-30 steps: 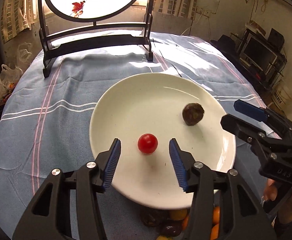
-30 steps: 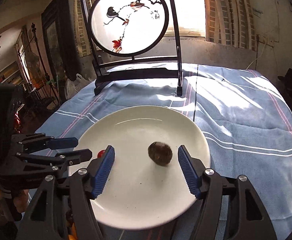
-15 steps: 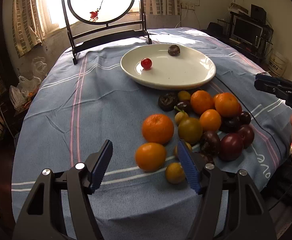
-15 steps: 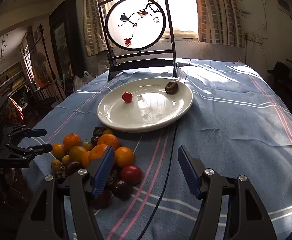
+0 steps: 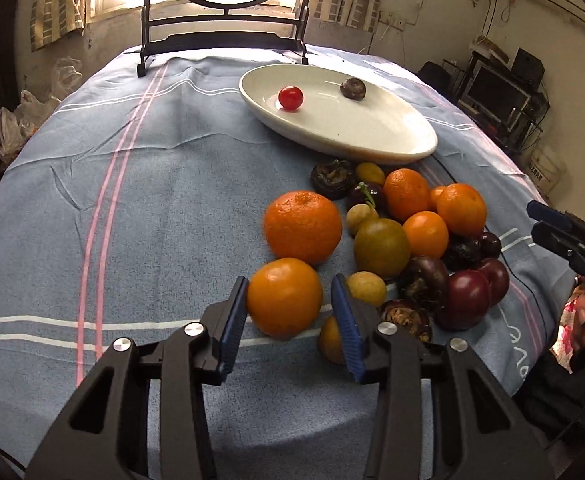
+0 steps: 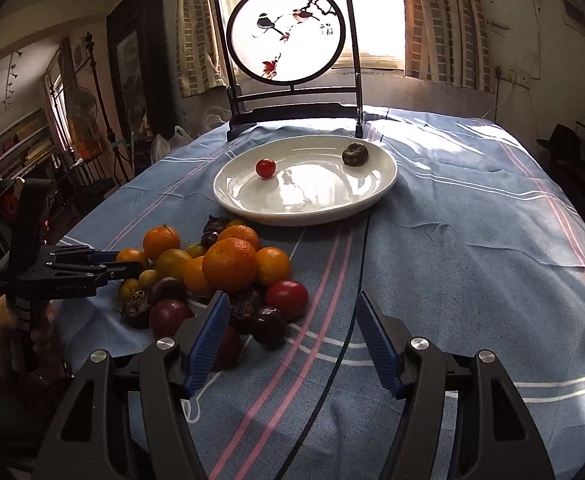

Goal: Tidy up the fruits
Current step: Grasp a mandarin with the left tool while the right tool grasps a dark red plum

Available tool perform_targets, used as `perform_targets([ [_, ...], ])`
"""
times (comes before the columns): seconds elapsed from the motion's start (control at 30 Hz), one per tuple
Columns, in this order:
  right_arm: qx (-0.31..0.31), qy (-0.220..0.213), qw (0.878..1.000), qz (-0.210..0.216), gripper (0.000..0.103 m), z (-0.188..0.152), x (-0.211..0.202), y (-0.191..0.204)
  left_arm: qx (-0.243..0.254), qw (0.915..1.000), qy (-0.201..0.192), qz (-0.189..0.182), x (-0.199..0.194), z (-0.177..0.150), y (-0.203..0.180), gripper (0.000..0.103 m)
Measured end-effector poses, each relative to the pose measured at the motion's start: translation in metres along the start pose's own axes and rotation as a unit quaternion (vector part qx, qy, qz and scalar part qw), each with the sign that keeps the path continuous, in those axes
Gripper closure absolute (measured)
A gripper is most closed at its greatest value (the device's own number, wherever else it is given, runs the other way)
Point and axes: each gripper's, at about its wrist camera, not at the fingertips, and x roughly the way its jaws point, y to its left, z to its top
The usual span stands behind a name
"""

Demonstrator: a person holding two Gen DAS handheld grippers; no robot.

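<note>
The white plate (image 5: 392, 136) is in the upper centre of the left wrist view; it is round, shallow and glossy. Inside it there are only two things, well apart: a small smooth red cherry tomato (image 5: 291, 97) near its left rim, and a dark wrinkled fruit (image 5: 353, 89) near its far rim. In the right wrist view the same plate (image 6: 252, 204) reflects the window light.

Below the plate, in the middle of the frame, the fruit pile (image 5: 396, 240) lies directly on the blue cloth (image 5: 152, 200), which is woven, with pink and white stripes and some creases. The pile has round oranges with dimpled skin, smooth dark red plums, small yellow-green fruits and dark, rough, shrivelled ones.

The left gripper (image 5: 288, 322) is at the lower centre. Its ribbed blue pads stand on both sides of a smooth orange (image 5: 284, 297) at the near left edge of the pile; I cannot tell if the pads already press it.

The right gripper (image 6: 288, 338) is wide apart and holds nothing, over the striped cloth to the right of the pile.

A round painted screen (image 6: 286, 32) in a black frame stands behind the plate.
</note>
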Motion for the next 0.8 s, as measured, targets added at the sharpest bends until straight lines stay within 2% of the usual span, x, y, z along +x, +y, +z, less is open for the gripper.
perform_targets([
  [0.23, -0.048, 0.030, 0.996, 0.065, 0.038, -0.012, 0.003, 0.033, -0.012, 0.9997, -0.019, 0.009, -0.021, -0.009, 0.006, 0.068],
  [0.33, -0.053, 0.050, 0.995, 0.067, 0.043, -0.015, 0.017, 0.042, -0.010, 0.9995, -0.028, 0.013, -0.029, -0.011, 0.005, 0.068],
  [0.4, -0.047, 0.069, 0.993, 0.080, 0.054, -0.018, 0.026, 0.045, -0.004, 0.9993, -0.033, 0.016, -0.033, -0.012, 0.001, 0.068],
  [0.53, -0.039, 0.071, 0.994, 0.070, 0.057, -0.021, 0.032, 0.043, 0.006, 0.9992, -0.037, 0.013, -0.039, -0.014, -0.004, 0.068],
  [0.63, -0.019, 0.082, 0.993, 0.079, 0.058, -0.023, 0.038, 0.035, 0.008, 0.9992, -0.038, 0.009, -0.039, -0.014, -0.006, 0.068],
  [0.67, -0.014, 0.083, 0.993, 0.085, 0.061, -0.024, 0.039, 0.034, 0.009, 0.9992, -0.039, 0.009, -0.039, -0.014, -0.007, 0.068],
  [0.7, -0.013, 0.082, 0.992, 0.094, 0.065, -0.024, 0.039, 0.034, 0.010, 0.9991, -0.040, 0.009, -0.039, -0.015, -0.007, 0.068],
  [0.8, -0.016, 0.071, 0.993, 0.091, 0.065, -0.024, 0.034, 0.035, 0.010, 0.9991, -0.040, 0.010, -0.039, -0.015, -0.009, 0.068],
])
